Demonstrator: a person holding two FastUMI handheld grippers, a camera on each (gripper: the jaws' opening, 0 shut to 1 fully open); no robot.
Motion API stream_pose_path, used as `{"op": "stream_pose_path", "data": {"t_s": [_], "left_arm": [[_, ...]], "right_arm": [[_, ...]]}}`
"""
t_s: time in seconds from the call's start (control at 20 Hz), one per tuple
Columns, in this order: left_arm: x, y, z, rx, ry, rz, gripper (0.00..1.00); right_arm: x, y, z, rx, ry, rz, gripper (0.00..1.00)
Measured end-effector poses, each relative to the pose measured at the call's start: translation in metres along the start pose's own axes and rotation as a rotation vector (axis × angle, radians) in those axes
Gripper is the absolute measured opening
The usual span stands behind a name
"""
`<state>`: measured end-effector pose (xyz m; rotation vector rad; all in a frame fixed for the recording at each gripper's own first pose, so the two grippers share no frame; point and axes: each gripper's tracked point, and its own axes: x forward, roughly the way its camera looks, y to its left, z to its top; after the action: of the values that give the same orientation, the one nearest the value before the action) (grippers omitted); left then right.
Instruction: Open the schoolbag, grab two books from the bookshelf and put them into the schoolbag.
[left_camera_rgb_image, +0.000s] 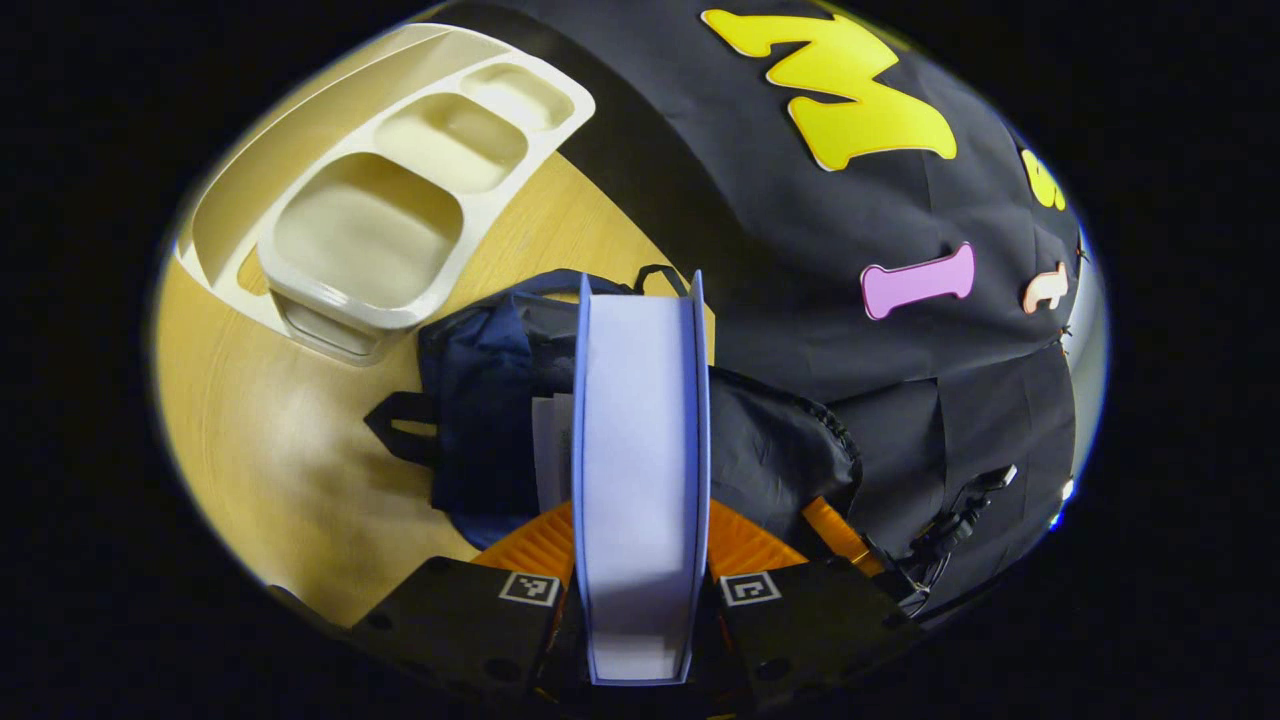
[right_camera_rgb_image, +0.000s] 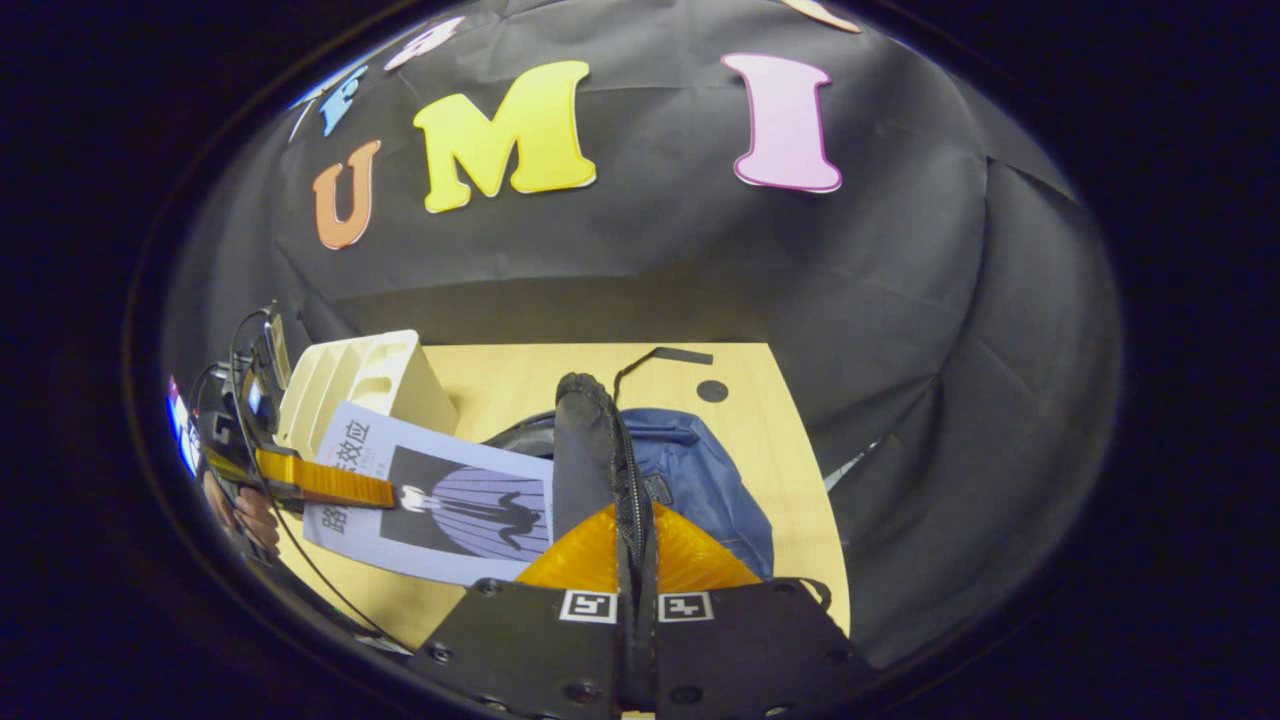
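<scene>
Step in hand, I judge: loading a book; the left gripper clamps a book edge-on just above the schoolbag — whose flap the right gripper pinches up; next, lower it inside — then release.

Black cloth wall behind, light wooden table in front, small dark round mark on the tabletop

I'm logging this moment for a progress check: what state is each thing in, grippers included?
Left gripper: shut on the book.
Book: held edge-on, its far end at the schoolbag's opening.
Right gripper: shut on the schoolbag's zipper edge, holding it up.
Schoolbag: open, lying on the table.
Bookshelf: compartments in view hold no books.
</scene>
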<state>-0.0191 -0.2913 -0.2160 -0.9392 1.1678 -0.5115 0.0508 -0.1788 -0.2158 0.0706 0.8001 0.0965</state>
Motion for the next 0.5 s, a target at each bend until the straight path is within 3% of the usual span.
{"op": "stream_pose_path", "data": {"t_s": [0.25, 0.5], "left_arm": [[0.026, -0.008, -0.003, 0.057, -0.014, -0.040, 0.44], [0.059, -0.019, -0.010, 0.008, -0.011, -0.098, 0.44]], "right_arm": [[-0.005, -0.002, 0.018, -0.026, -0.009, 0.001, 0.00], [-0.010, -0.007, 0.034, -0.031, -0.014, 0.002, 0.00]]}}
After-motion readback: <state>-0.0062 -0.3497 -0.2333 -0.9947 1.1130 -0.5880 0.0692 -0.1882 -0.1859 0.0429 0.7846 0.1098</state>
